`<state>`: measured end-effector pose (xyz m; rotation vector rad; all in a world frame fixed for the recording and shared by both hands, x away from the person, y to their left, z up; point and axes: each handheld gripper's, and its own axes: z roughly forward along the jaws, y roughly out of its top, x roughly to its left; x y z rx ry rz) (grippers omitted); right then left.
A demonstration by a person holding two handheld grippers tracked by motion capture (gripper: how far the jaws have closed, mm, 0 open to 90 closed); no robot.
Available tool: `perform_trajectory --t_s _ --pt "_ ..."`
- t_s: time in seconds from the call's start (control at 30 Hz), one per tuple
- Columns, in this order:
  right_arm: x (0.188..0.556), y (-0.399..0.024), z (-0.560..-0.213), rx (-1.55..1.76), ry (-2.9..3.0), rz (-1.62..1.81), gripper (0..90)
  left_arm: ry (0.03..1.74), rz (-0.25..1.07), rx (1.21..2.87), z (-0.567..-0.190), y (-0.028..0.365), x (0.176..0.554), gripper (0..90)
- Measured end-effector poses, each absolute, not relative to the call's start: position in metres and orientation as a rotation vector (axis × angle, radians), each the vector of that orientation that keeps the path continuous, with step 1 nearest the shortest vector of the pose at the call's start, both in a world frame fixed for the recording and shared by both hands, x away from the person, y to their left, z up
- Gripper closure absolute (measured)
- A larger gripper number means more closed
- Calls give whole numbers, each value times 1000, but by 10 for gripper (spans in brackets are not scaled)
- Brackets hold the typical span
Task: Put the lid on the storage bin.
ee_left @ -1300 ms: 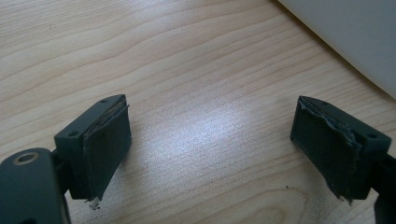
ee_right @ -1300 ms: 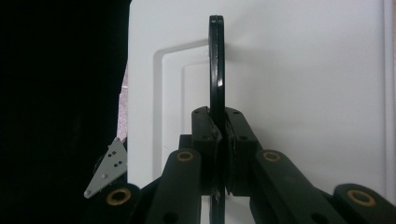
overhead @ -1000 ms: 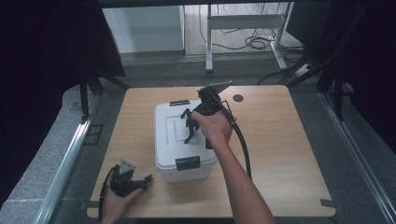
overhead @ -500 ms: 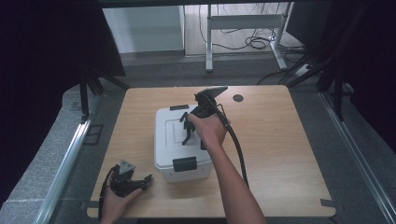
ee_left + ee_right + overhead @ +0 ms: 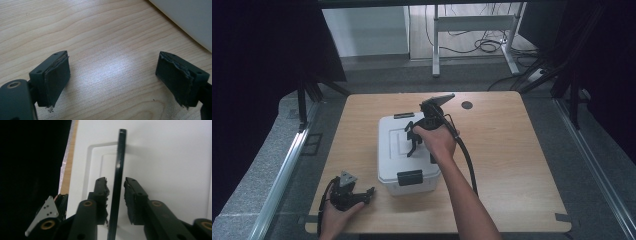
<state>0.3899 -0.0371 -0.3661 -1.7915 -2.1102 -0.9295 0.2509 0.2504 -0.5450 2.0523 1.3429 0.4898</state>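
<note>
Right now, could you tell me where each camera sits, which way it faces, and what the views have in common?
High view: fixed above the person's side, looking forward and down on the wooden table; both forearms enter from the bottom, left gripper by the near edge, right gripper over the white box.
Left gripper view: rides the left gripper, looking down at bare tabletop between wide-apart jaws; the box's corner shows at upper right.
Right gripper view: rides the right gripper, looking along the box lid, jaws either side of its raised black handle.
All three share the box.
</note>
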Motion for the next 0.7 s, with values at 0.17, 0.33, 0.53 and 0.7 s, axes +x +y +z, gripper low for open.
perform_trajectory --t_s 0.17,0.33,0.53,0.7 --pt "379 -47 -360 -1658 -2254 -1143 464 1342 490 2052 -545 250 251 121" --pt "370 -63 -358 -1590 -2308 -1243 434 1343 490 2052 -545 250 251 121" --pt "358 -93 -362 -1548 -2291 -1327 434 1341 490 2053 -545 250 251 120" --pt "347 -118 -370 -1556 -2266 -1358 427 1341 490 2053 -545 250 251 120"
